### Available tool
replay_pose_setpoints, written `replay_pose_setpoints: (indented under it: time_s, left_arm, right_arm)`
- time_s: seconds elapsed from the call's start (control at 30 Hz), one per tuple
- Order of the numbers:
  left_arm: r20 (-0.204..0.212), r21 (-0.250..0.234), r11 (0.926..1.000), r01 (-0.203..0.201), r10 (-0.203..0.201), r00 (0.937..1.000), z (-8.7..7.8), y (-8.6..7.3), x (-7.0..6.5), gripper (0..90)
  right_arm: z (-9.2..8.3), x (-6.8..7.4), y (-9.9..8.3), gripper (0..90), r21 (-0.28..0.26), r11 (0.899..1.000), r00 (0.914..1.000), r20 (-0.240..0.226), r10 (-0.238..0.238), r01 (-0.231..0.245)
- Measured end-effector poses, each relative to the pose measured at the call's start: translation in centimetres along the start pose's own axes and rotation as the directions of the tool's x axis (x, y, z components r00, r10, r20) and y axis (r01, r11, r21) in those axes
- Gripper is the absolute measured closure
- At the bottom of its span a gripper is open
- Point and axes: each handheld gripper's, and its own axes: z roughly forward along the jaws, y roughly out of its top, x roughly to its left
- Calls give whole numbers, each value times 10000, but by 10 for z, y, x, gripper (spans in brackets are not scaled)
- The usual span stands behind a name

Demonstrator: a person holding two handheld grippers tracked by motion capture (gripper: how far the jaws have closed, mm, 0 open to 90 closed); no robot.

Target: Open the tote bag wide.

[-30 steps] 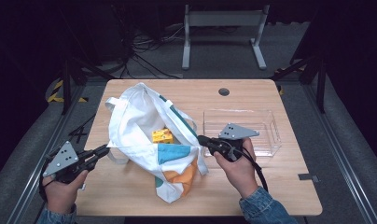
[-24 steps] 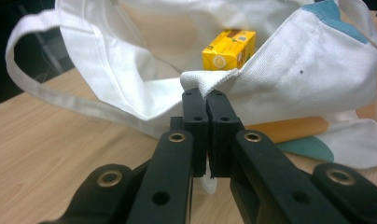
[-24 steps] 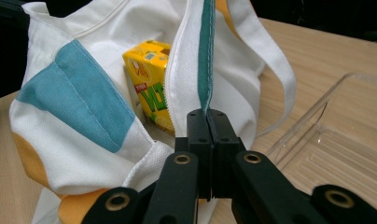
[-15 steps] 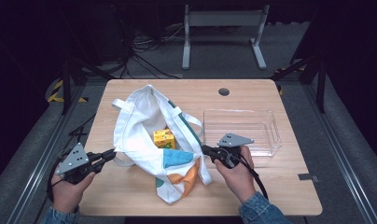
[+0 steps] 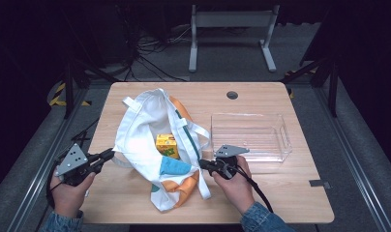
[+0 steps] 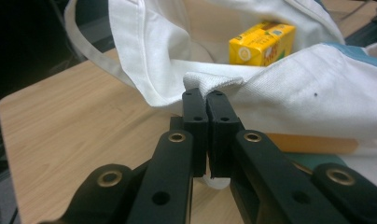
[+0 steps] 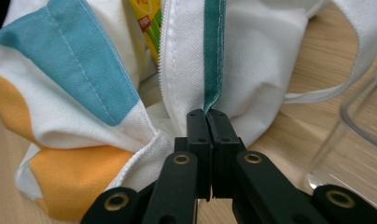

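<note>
Both grippers are clamped on the tote bag (image 5: 150, 140) lying mid-table: left gripper (image 6: 206, 100) pinches its rim, right gripper (image 7: 207, 116) grabs what looks like the green-edged hem. Juice box (image 5: 167, 145) sits inside.

- A clear plastic bin (image 5: 280, 126) sits on the wooden table (image 5: 290, 193), toward three o'clock.
- A round grommet hole (image 5: 232, 94) marks the tabletop near twelve o'clock.
- Beyond the table, at twelve o'clock, a white metal stand (image 5: 231, 19) rests on the grey floor (image 5: 222, 63).
- Black cables (image 5: 150, 53) sprawl at eleven o'clock.
- Yellow-and-black tape (image 5: 58, 92) shows at nine o'clock.
</note>
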Motion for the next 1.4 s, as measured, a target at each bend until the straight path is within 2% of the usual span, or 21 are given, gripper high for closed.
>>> replay_pose_setpoints:
  time_s: [0.13, 0.2, 0.4, 0.5, 0.53, 0.63, 0.73, 0.8, 0.83, 0.87, 0.9, 0.97, 1.1, 1.17, 1.3, 1.33, 1.4]
  left_arm:
    - [-141, -274, 9996, -101, 97, 9999, -3, 4, -1, 880]
    - [-155, -336, 9993, -133, 127, 9998, -5, 5, -1, 880]
    - [-178, -402, 9990, -170, 163, 9997, -5, 7, -2, 880]
    - [-169, -430, 9990, -157, 150, 9997, -5, 8, -2, 880]
    - [-149, -480, 9987, -143, 136, 9998, -5, 8, -2, 880]
    - [-130, -485, 9987, -161, 155, 9998, -5, 9, -2, 880]
    - [-137, -508, 9985, -189, 183, 9997, -4, 9, -2, 880]
    - [-141, -556, 9983, -188, 181, 9997, -5, 9, -2, 880]
    - [-141, -556, 9983, -188, 181, 9997, -5, 9, -2, 880]
    - [-140, -592, 9982, -128, 120, 9998, -5, 8, -2, 880]
    - [-159, -618, 9980, -118, 109, 9998, -6, 8, -2, 880]
    - [-212, -664, 9978, -82, 68, 9998, -8, 7, -1, 880]
    - [-379, -743, 9972, -51, 23, 9993, -14, 5, 2, 880]
    - [-439, -787, 9969, 27, -62, 9990, -16, 4, 3, 880]
    - [-515, -781, 9969, 14, -55, 9987, -18, 3, 3, 880]
    - [-497, -765, 9971, 7, -45, 9988, -18, 3, 3, 880]
    - [-450, -679, 9977, 45, -75, 9990, -18, 2, 3, 880]
  right_arm:
    - [-6, 3, 9, 823, -225, 9996, 9998, -118, -161, 158]
    - [-13, 2, 18, 705, -600, 9981, 9997, -195, -112, 100]
    - [-28, -5, 57, 593, -1398, 9893, 9991, 128, -402, 416]
    - [-26, -6, 75, 572, -1450, 9879, 9984, 69, -553, 557]
    - [-18, -6, 86, 563, -1254, 9893, 9972, 42, -742, 741]
    - [-11, -6, 94, 559, -1086, 9909, 9968, -13, -796, 789]
    - [6, -4, 106, 553, -745, 9923, 9950, -49, -998, 992]
    - [15, -3, 114, 758, -300, 9921, 9925, -22, -1223, 1221]
    - [15, -3, 114, 758, -300, 9921, 9925, -22, -1223, 1221]
    - [16, -3, 116, 822, -205, 9915, 9917, 44, -1283, 1284]
    - [16, -2, 120, 875, -91, 9890, 9889, 186, -1477, 1479]
    - [14, -1, 124, 884, 12, 9842, 9831, 466, -1772, 1773]
    - [2, -4, 129, 887, 258, 9753, 9627, 1569, -2205, 2192]
    - [-3, -10, 129, 886, 368, 9733, 9506, 2095, -2292, 2266]
    - [-8, -24, 125, 887, 665, 9732, 9312, 2830, -2299, 2201]
    - [-6, -29, 122, 887, 867, 9715, 9203, 3115, -2366, 2204]
    - [-4, -31, 119, 887, 1020, 9713, 9160, 3239, -2366, 2148]
